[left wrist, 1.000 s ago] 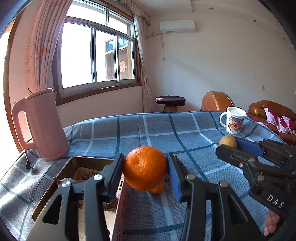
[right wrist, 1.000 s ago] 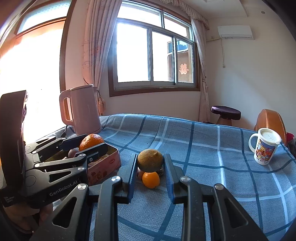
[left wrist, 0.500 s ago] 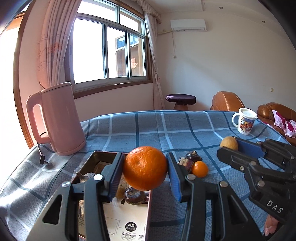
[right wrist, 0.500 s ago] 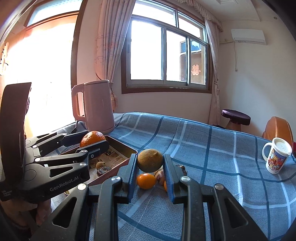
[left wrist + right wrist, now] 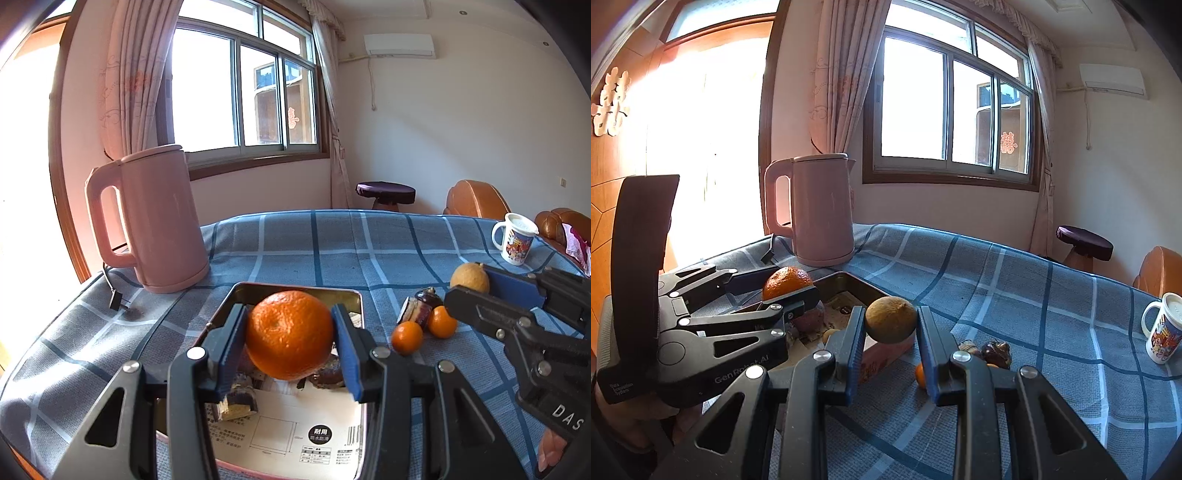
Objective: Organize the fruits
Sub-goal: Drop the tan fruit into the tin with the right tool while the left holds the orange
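**Both grippers loaded over the tin**

Left gripper (image 5: pixel 290 341) has its blue-padded fingers clamped on a dimpled round orange (image 5: pixel 289 334), hanging above the rectangular metal tin (image 5: pixel 297 288). Right gripper (image 5: pixel 891 334) squeezes a dull yellow-brown, rough-skinned fruit (image 5: pixel 891 325) at the tin's edge. Two small glossy tangerines (image 5: pixel 406 337) sit on the checked-cloth table (image 5: pixel 332 243); smooth pink kettle (image 5: pixel 151 218) behind.
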